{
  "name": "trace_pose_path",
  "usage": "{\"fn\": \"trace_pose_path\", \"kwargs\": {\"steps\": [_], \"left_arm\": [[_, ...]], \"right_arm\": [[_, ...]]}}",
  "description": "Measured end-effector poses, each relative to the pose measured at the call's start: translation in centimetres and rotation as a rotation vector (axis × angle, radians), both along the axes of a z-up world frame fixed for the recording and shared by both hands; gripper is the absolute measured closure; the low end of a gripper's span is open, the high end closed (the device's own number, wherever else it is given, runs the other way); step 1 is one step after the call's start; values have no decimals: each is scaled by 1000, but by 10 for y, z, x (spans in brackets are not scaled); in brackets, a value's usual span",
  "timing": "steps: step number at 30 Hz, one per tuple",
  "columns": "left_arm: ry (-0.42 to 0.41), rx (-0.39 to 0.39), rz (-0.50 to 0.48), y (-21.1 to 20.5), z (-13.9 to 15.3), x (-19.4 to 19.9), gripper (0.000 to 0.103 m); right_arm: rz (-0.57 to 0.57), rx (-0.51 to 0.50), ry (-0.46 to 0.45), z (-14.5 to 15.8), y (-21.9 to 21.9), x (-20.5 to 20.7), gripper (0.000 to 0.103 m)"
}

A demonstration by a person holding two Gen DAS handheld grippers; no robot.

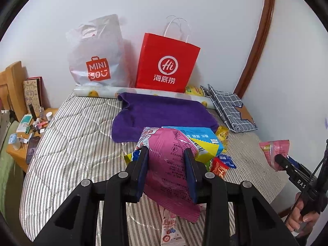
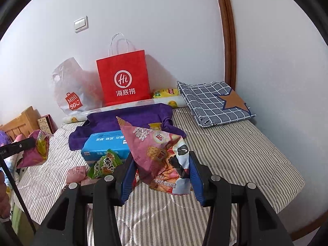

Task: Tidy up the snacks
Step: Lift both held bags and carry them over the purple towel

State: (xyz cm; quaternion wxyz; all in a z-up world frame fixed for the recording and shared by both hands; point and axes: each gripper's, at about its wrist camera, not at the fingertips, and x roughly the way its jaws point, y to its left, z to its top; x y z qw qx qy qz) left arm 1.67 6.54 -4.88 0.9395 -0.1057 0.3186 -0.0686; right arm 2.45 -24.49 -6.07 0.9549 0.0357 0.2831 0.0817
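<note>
Both grippers are holding pink snack bags lifted off the striped bed (image 2: 235, 153): left gripper (image 1: 167, 153) pinching a pink packet (image 1: 166, 153), right gripper (image 2: 162, 160) clamping a cracker bag (image 2: 157, 153), probably bound for the far red paper bag (image 2: 125, 80), clear of the loose snack pile (image 2: 102, 160).

We see pink snack bag (image 1: 170, 160) lifted, pinched in left claw (image 1: 166, 171). Second pink cracker bag (image 2: 162, 160) crumpled, tilted, pinched in right claw (image 2: 161, 173). Blue pack (image 2: 106, 143), green packet (image 2: 104, 164), small red packet (image 1: 219, 169) lie loose on striped bed (image 2: 235, 153).
</note>
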Motion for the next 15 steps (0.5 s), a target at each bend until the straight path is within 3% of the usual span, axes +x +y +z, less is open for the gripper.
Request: {"fn": "trace_pose_path", "kwargs": {"steps": [15], "left_arm": [[6, -8, -7, -2, -4, 2, 69]], "right_arm": [[18, -8, -1, 1, 7, 2, 57]]}}
